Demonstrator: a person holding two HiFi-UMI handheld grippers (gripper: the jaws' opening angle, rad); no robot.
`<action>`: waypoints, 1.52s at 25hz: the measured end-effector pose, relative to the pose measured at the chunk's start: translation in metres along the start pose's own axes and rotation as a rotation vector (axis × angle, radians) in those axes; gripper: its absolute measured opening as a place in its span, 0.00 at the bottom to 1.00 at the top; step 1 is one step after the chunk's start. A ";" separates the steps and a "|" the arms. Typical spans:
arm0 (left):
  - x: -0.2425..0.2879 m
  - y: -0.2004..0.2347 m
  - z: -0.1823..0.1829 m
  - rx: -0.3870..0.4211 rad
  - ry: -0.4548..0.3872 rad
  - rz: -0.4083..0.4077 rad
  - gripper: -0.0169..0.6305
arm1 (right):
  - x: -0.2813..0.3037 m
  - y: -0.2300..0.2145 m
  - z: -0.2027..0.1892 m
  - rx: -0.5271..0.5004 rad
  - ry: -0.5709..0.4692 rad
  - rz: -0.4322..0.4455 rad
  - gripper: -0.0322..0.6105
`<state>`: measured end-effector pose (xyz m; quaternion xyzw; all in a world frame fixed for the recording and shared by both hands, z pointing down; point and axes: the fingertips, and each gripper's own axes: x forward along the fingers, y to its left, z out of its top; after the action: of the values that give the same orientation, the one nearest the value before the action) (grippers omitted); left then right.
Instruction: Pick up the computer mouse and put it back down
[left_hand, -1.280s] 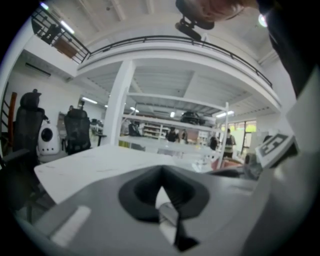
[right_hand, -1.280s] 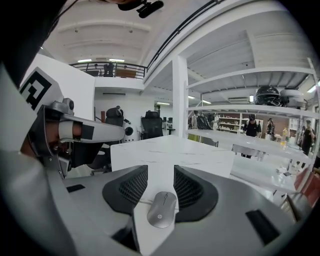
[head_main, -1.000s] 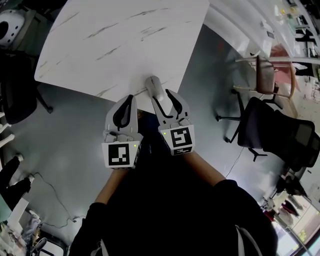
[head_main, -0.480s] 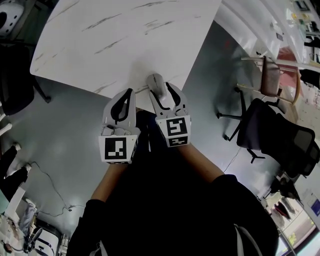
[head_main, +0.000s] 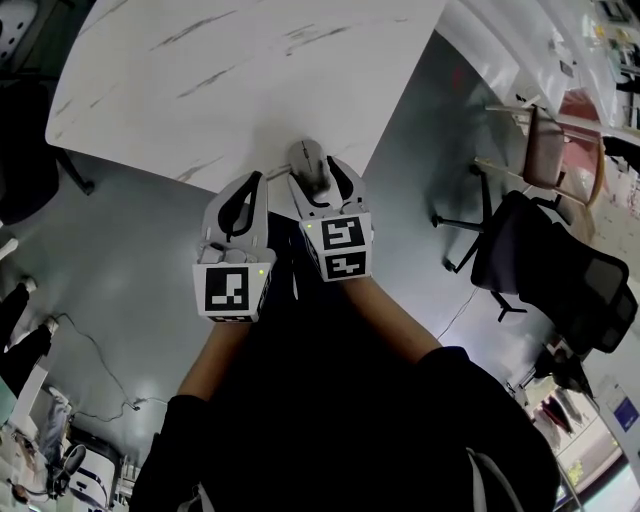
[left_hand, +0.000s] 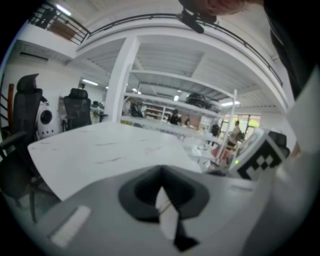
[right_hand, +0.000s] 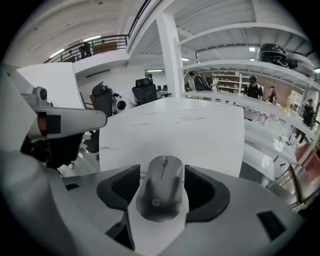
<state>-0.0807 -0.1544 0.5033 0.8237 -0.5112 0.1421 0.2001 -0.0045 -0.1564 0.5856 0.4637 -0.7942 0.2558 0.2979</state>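
The right gripper has come down to the table with the computer mouse between its fingers, and those fingers are now opening. A second ago they sat tighter on the mouse's sides. In the right gripper view the dark pads stand just off its flanks, a thin sliver of white showing on the left side. The mouse lies flat on the table, right at the near edge and pointing away, so the put-down looks done and only the release and pull-back remain.

The left gripper has sunk too. It hangs just left of the right one, off the table's near edge, with its fingers together and nothing between them.

The mouse sits very close to the edge, so a careless withdrawal toward the person could drag it off. A black office chair and a tan chair stand far right on the grey floor, well apart from the work.
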 end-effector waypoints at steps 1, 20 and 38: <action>0.000 0.000 -0.003 -0.002 0.006 0.002 0.04 | 0.002 0.000 -0.002 0.005 0.014 -0.003 0.42; -0.010 0.007 -0.007 -0.037 0.012 0.025 0.04 | 0.020 -0.001 -0.021 0.034 0.129 -0.079 0.45; -0.030 -0.013 0.036 0.018 -0.083 0.040 0.04 | -0.048 -0.004 0.055 0.004 -0.109 -0.051 0.45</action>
<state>-0.0807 -0.1423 0.4563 0.8202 -0.5340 0.1165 0.1687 0.0052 -0.1683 0.5140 0.4974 -0.7967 0.2243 0.2598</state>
